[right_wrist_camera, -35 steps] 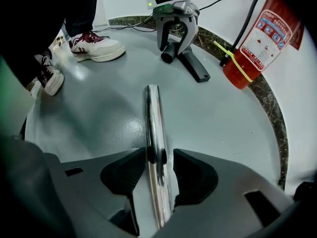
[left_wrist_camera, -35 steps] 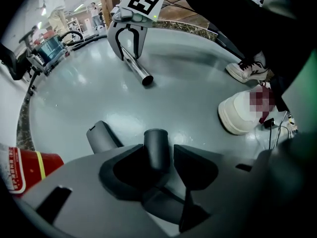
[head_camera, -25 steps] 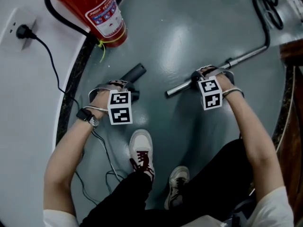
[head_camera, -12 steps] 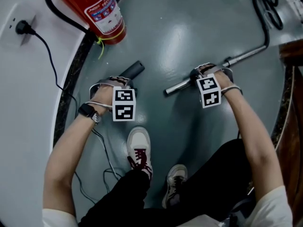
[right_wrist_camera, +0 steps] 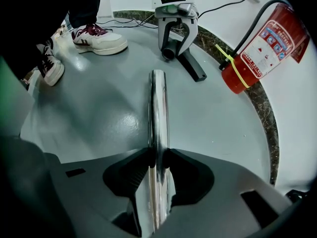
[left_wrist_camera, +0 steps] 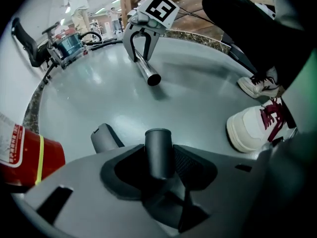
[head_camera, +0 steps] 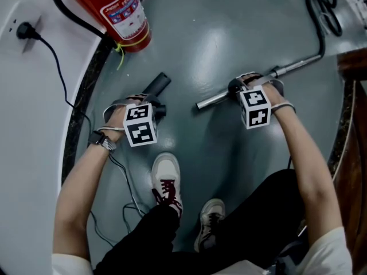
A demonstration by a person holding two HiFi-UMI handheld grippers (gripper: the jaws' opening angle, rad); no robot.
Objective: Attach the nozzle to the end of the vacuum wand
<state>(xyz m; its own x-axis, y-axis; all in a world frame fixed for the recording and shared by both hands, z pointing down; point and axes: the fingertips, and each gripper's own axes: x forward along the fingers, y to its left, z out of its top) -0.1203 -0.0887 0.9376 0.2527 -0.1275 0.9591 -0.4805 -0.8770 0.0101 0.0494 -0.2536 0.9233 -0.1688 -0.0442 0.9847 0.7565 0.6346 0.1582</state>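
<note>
The right gripper (right_wrist_camera: pixel 157 155) has just been closing and is now clamped partway along the chrome vacuum wand (right_wrist_camera: pixel 157 103). The left gripper (left_wrist_camera: pixel 158 165) has rolled slightly. It appears clamped on the dark nozzle (left_wrist_camera: pixel 158 148), though contact at one pad is unclear. Both parts are secured but well apart, so mating has not begun. Only the left gripper view shows the wand's open end (left_wrist_camera: pixel 153 78). Only the right gripper view shows the nozzle's round socket (right_wrist_camera: pixel 168 52) turned toward it.

I see the dark grey nozzle (head_camera: pixel 156 86) and the slim shiny metal vacuum wand (head_camera: pixel 213 100) well apart, their open ends not yet joined.
</note>
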